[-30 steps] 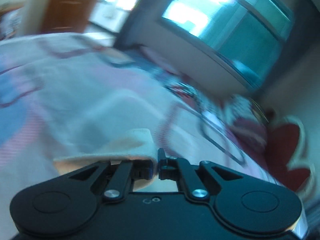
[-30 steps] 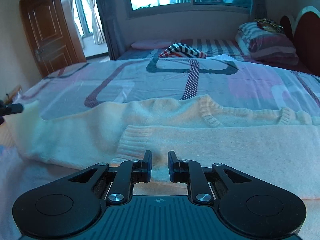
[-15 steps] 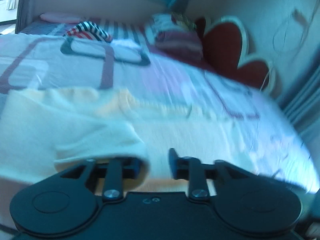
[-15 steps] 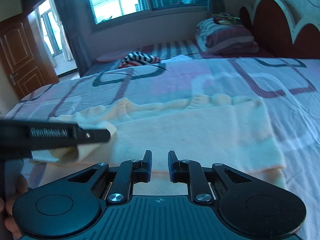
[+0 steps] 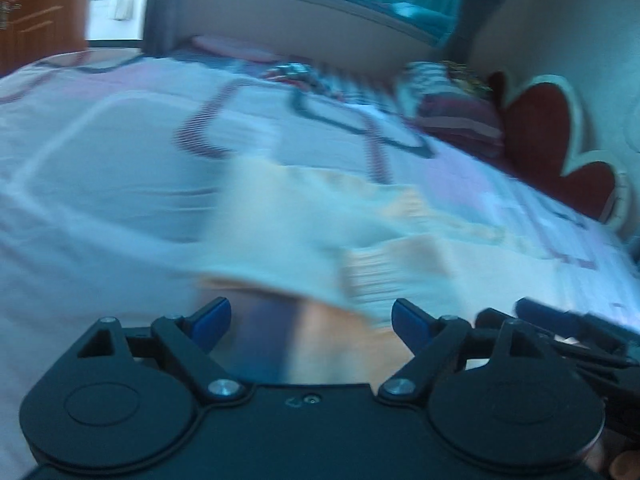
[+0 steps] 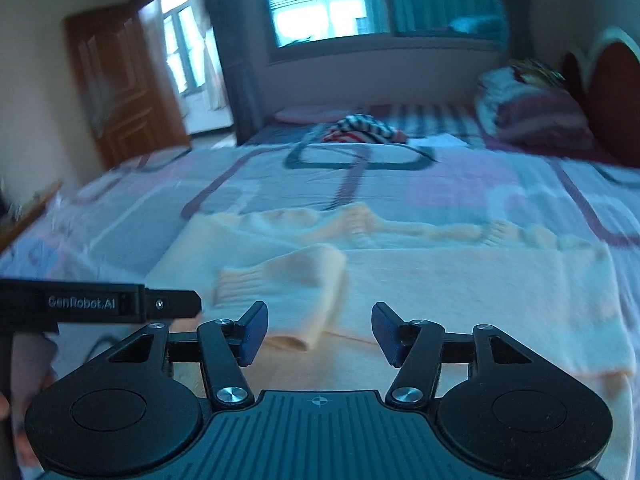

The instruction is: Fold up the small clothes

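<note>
A cream knit sweater [image 6: 460, 292] lies flat on the patterned bedspread [image 6: 360, 176]. One sleeve [image 6: 296, 280] is folded across its body, with the ribbed cuff [image 6: 240, 280] toward the left. My right gripper [image 6: 320, 332] hovers low over the sweater's near edge; its jaws are opening and the blue pads [image 6: 254, 330] pinch nothing. In the blurred left wrist view, my left gripper [image 5: 310, 318] is also opening wide, with the sweater [image 5: 288, 216] and cuff [image 5: 384, 272] lying free ahead of it. The left gripper [image 6: 172, 304] shows side-on beside the cuff.
A striped garment [image 6: 368, 130] lies at the far side of the bed. Stacked pillows and blankets [image 6: 532, 108] rest against a red heart-shaped headboard [image 6: 612, 88]. A wooden door [image 6: 116, 88] stands at the left and a window [image 6: 324, 4] behind.
The left gripper carried the sleeve over the sweater body, then opened and let it go. The right gripper went from nearly shut to open. Both views swung.
</note>
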Tool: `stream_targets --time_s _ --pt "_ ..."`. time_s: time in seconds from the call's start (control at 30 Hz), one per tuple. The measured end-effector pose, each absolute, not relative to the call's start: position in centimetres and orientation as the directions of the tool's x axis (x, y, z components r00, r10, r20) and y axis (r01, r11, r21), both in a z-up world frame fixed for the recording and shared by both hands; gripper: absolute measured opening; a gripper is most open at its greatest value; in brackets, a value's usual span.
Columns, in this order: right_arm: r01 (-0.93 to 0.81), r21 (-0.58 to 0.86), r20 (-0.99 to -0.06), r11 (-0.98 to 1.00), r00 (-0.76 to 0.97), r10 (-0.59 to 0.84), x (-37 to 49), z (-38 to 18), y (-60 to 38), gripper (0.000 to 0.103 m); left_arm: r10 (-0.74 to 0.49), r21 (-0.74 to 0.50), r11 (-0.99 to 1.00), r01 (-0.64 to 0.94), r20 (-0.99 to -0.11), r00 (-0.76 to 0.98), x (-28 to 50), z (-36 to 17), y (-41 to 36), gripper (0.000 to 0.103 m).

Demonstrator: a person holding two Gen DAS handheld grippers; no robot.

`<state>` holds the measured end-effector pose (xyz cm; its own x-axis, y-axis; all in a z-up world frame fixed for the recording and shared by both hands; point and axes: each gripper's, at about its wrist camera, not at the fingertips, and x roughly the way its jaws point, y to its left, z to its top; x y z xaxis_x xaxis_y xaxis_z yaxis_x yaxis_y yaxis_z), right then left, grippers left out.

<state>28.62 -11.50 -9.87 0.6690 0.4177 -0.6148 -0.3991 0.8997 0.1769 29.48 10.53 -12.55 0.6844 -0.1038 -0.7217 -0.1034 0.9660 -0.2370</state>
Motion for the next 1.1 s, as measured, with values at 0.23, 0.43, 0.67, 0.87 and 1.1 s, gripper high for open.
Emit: stream_targets --time_s 0.23,0.43,0.67,0.87,1.1 --pt "-0.527 -0.046 -0.642 0.849 0.666 0.379 27.1 -12.2 -6.9 0.058 -0.052 -0.201 0.968 -0.149 -0.743 0.667 29.1 -14.0 12.5 0.085" --pt "-0.52 -0.176 -0.608 0.836 0.725 0.324 28.4 -13.1 -5.5 0.058 -0.049 -0.181 0.976 -0.124 -0.732 0.679 30.1 -14.5 11.7 0.085" --pt "-0.545 -0.183 -0.624 0.818 0.708 0.332 29.8 -13.6 -5.1 0.015 -0.042 -0.157 0.982 -0.108 -0.731 0.681 30.3 -14.8 11.2 0.086" --pt "-0.389 0.075 -0.582 0.918 0.731 0.357 31.2 -11.2 -10.2 0.001 -0.034 -0.14 0.985 -0.1 -0.729 0.684 30.6 -14.8 10.9 0.086" --pt "0.011 0.254 -0.595 0.967 0.79 0.148 32.9 -10.6 -21.0 0.001 -0.028 -0.128 0.987 -0.093 -0.722 0.692 31.4 -14.8 10.2 0.086"
